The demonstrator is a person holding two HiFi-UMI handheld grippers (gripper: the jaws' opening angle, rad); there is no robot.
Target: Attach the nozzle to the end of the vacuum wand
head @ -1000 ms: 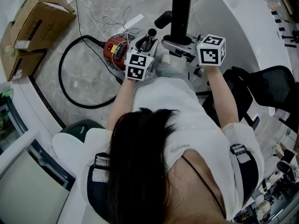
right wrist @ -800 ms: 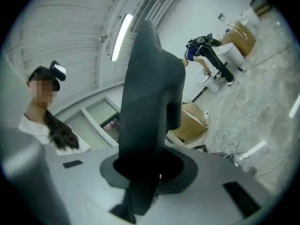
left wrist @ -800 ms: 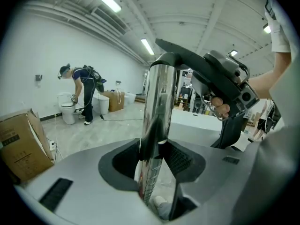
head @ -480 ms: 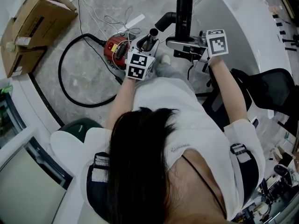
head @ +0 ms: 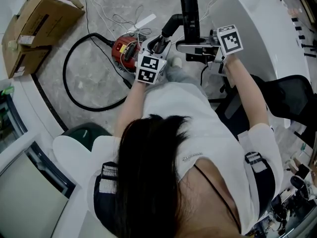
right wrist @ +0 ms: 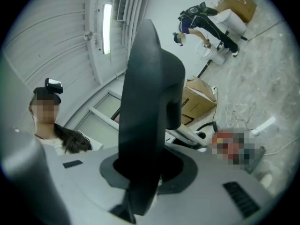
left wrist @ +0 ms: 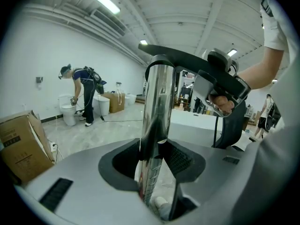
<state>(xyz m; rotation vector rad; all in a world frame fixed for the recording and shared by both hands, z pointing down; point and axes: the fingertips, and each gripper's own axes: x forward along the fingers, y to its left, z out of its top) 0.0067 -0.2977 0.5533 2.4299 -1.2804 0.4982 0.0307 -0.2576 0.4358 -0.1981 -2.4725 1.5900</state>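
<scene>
A shiny chrome vacuum wand (left wrist: 157, 107) is being pinched in the left tongs (left wrist: 154, 161), its long axis crossing the jaws and rising clear of them, while a long black plastic nozzle (right wrist: 146, 102) is being clamped in the right tongs (right wrist: 144, 172). The nozzle's dark socket is being held at the wand's upper end, just beside the left tongs; how far it is seated cannot be told. A push along the wand's axis is judged to be needed.

Grey floor (head: 89, 78), red canister (head: 125, 51) (black hose (head: 69, 90) looped), cardboard box (head: 37, 21), probably white cables (head: 106, 19)
</scene>
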